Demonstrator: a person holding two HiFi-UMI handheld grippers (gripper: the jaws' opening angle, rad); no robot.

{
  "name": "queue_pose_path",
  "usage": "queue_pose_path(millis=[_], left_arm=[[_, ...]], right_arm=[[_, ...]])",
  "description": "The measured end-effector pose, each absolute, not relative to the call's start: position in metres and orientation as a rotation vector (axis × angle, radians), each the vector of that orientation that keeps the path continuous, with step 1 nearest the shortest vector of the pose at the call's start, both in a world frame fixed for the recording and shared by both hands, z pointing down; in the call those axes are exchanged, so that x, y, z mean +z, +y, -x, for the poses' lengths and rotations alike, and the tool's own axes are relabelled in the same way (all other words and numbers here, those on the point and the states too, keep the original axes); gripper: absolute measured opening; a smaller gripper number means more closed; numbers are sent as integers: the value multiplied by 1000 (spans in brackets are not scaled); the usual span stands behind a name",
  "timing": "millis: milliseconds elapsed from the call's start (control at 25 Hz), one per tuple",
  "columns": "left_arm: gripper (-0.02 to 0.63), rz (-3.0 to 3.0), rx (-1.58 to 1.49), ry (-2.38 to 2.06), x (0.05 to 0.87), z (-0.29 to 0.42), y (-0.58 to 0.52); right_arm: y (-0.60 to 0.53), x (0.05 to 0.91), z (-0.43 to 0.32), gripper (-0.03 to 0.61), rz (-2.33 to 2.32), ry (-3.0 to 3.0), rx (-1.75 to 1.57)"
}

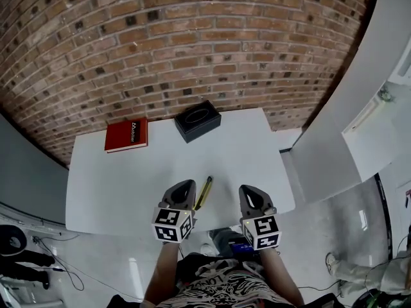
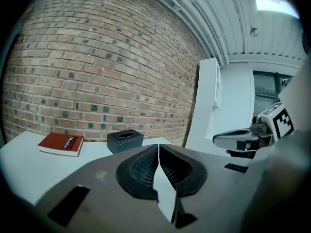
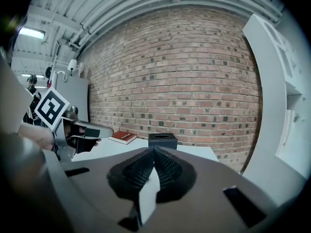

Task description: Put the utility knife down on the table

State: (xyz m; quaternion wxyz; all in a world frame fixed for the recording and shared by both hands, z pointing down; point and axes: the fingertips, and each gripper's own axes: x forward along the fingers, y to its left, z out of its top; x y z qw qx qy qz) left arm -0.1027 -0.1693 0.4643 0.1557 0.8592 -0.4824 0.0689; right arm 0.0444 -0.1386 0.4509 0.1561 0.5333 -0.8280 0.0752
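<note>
The utility knife (image 1: 203, 192), slim with a yellow and black body, lies on the white table (image 1: 122, 188) near its front edge, pointing away from me. It sits just right of my left gripper (image 1: 183, 191), apart from the jaws. In the left gripper view the left gripper (image 2: 159, 147) has its pads pressed together with nothing between them. My right gripper (image 1: 250, 197) hovers further right, and in its own view the right gripper (image 3: 154, 150) is likewise shut and empty. Neither gripper view shows the knife.
A red book (image 1: 126, 135) lies at the table's back left. A black tissue box (image 1: 197, 120) stands at the back middle, in front of a brick wall (image 1: 192, 43). A white partition (image 1: 347, 127) rises to the right of the table.
</note>
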Motion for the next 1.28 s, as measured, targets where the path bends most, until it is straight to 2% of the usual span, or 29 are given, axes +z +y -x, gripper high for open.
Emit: queue_pose_path(millis=[1280], left_arm=[[18, -2443, 246, -1394, 477, 114, -174]], right_arm=[[-141, 457, -38, 0, -1516, -2378, 242]])
